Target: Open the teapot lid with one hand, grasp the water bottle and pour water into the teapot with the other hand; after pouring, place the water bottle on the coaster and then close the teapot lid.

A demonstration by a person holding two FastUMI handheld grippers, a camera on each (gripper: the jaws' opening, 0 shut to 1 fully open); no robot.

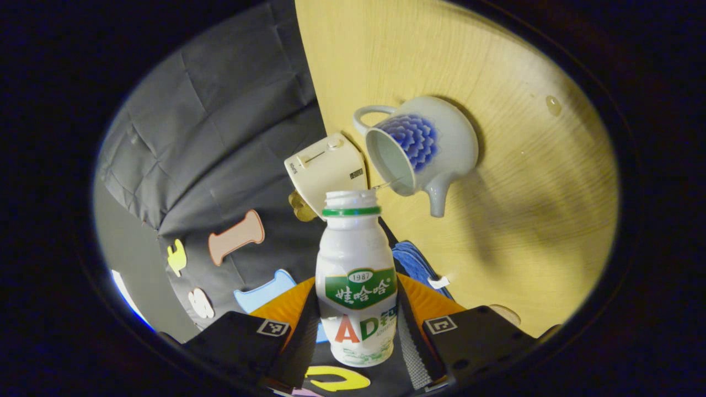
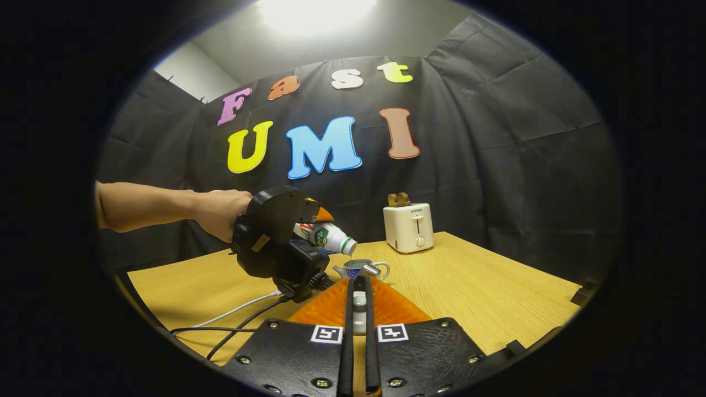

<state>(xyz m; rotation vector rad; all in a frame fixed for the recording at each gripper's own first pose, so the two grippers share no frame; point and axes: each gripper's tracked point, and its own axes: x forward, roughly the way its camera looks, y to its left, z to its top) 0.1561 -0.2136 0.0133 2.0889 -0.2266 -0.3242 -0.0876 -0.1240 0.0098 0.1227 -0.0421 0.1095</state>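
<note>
1. In the left gripper view, the left tool is clenched on the water bottle, a finger pressing each side of its lower body.
2. The bottle is uncapped and its open mouth sits just beside the rim of the teapot, which stands open on the wooden bench.
3. A cream toaster lies behind the bottle's neck, near the teapot's handle.
4. In the right gripper view, the right tool has its fingers nearly together around a small pale piece, seemingly the teapot lid.
5. Farther off in that view, a hand holds the left tool with the bottle tilted, mouth down over the teapot.
6. Cables trail across the bench below that tool.
</note>
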